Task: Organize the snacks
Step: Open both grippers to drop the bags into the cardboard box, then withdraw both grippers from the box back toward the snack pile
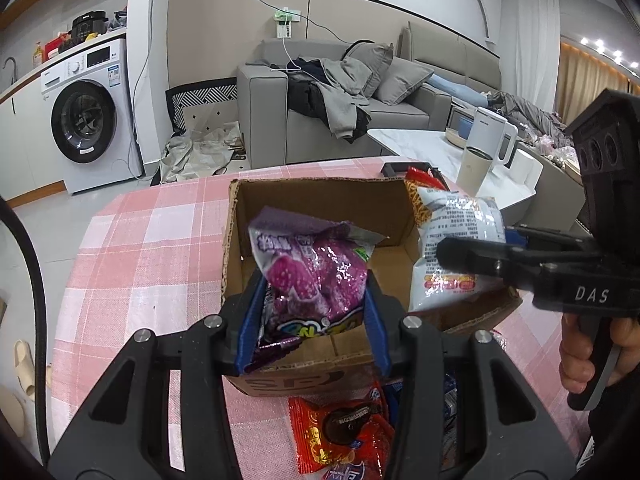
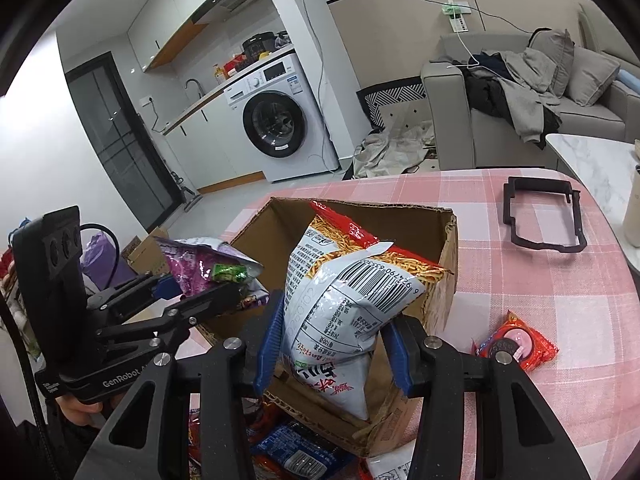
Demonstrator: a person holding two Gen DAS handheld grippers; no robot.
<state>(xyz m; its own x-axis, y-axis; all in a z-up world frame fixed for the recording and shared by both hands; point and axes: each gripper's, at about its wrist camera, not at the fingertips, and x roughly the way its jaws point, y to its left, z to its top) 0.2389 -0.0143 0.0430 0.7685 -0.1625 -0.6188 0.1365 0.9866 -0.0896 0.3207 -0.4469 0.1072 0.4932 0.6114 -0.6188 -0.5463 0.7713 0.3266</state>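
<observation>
An open cardboard box (image 1: pixel 312 200) (image 2: pixel 440 240) stands on the pink checked tablecloth. My left gripper (image 1: pixel 312 312) is shut on a purple snack bag (image 1: pixel 316 272) and holds it over the box; it also shows in the right wrist view (image 2: pixel 200 264). My right gripper (image 2: pixel 332 344) is shut on a white and red noodle snack bag (image 2: pixel 344 296), held over the box's near right part; that bag shows in the left wrist view (image 1: pixel 452 236).
Red cookie packets lie on the cloth by the box (image 1: pixel 340 428) (image 2: pixel 516 344), with more packets at the near edge (image 2: pixel 296 448). A black plastic frame (image 2: pixel 544 216) lies at the far right. A sofa (image 1: pixel 360 96) and a washing machine (image 1: pixel 84 116) stand beyond.
</observation>
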